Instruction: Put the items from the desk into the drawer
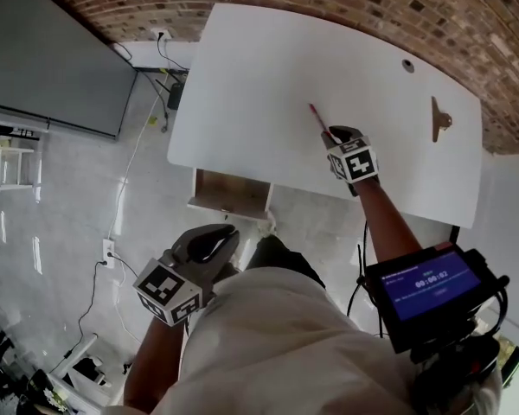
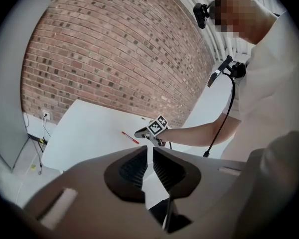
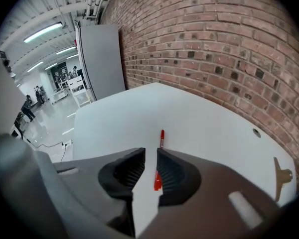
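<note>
A red pen [image 1: 318, 121] lies on the white desk [image 1: 268, 76], pointing away from me. My right gripper [image 1: 333, 137] sits low over the pen's near end. In the right gripper view the pen [image 3: 161, 139] runs into the narrow gap of the right gripper [image 3: 150, 156], close to the right-hand jaw, and still rests on the desk. The jaws stand slightly open. Under the desk's front edge a wooden drawer [image 1: 232, 195] is pulled out. My left gripper [image 1: 229, 232] hangs near my body, below desk level, shut on nothing [image 2: 150, 151]. The left gripper view shows the pen [image 2: 130, 137] too.
A brown wooden piece [image 1: 438, 119] lies near the desk's right end, and a cable hole [image 1: 407, 65] sits behind it. A brick wall [image 1: 372, 7] backs the desk. A grey panel [image 1: 52, 59] stands at left, with cables [image 1: 130, 158] on the floor.
</note>
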Motion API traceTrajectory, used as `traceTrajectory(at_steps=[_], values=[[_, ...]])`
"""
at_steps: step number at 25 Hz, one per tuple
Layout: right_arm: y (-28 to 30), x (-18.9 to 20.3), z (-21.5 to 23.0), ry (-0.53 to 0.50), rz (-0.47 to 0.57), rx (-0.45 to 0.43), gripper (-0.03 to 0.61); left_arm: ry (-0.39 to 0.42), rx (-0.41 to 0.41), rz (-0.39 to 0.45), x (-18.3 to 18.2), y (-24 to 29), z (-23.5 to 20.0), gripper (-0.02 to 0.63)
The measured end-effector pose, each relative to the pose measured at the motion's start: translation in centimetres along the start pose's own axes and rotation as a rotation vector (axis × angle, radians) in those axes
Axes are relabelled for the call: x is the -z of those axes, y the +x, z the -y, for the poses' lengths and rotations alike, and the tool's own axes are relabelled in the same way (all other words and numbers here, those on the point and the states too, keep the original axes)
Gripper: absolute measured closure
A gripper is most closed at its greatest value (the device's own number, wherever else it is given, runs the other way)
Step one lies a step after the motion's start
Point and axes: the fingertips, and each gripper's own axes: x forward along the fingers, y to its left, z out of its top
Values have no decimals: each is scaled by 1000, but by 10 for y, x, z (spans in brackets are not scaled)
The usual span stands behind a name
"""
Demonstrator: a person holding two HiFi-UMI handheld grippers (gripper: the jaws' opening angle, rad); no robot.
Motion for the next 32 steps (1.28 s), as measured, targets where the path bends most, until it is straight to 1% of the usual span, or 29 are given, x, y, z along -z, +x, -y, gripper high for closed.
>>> traceTrajectory(at_steps=[6, 12, 15, 16, 18, 20, 24, 29, 30, 32], values=[[44, 7, 22, -8, -101, -16, 518, -30, -29, -18, -3, 10, -10, 572], [60, 13, 27, -14, -193, -36, 517, -54, -47, -14, -7, 15, -15, 572], [62, 15, 26, -29, -221, -29, 518, -62, -52, -13, -4, 14, -20, 572], [63, 15, 25, -33, -225, -25, 531, -67, -55, -12, -3, 14, -22, 572], [63, 14, 23, -22, -223, -13, 534, -73, -53, -8, -1, 11, -25, 572], [57, 12, 16, 22, -202, 3, 534, -68, -39, -3, 2, -1, -24, 572], [38, 4, -12, 105, -136, 28, 535, -51, -16, 7, 12, -32, -22, 572], [32, -3, -12, 209, -75, 34, 535, -36, 14, 5, 10, -21, -27, 572], [29, -3, -19, 229, -64, 34, 535, -33, 19, 6, 12, -26, -27, 572], [16, -2, -49, 261, -40, 40, 535, -23, 32, 14, 23, -49, -23, 572]])
